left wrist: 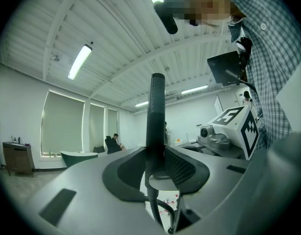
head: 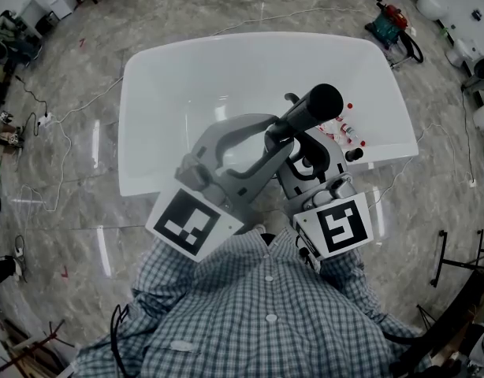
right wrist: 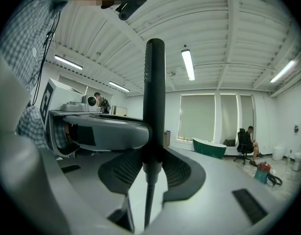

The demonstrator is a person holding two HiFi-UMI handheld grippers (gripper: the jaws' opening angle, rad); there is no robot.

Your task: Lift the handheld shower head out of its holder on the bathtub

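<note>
The black handheld shower head [head: 314, 103] is held up above the white bathtub [head: 171, 85], its thick end pointing at my head camera. In the left gripper view it stands upright [left wrist: 156, 111] between the jaws, with its hose [left wrist: 154, 210] hanging below. My left gripper [head: 275, 140] [left wrist: 156, 166] is shut on its handle. My right gripper [head: 299, 150] [right wrist: 151, 163] comes from the other side and is also shut on the shower head [right wrist: 154, 92], lower on the handle. The holder on the tub is hidden behind the grippers.
Small red-capped bottles [head: 346, 129] lie on the tub's right rim. Cables [head: 61, 132] run over the marble floor at left, and a red and green machine [head: 392, 22] sits at the back right. A green tub [right wrist: 209, 147] and a seated person [right wrist: 248, 141] are far off.
</note>
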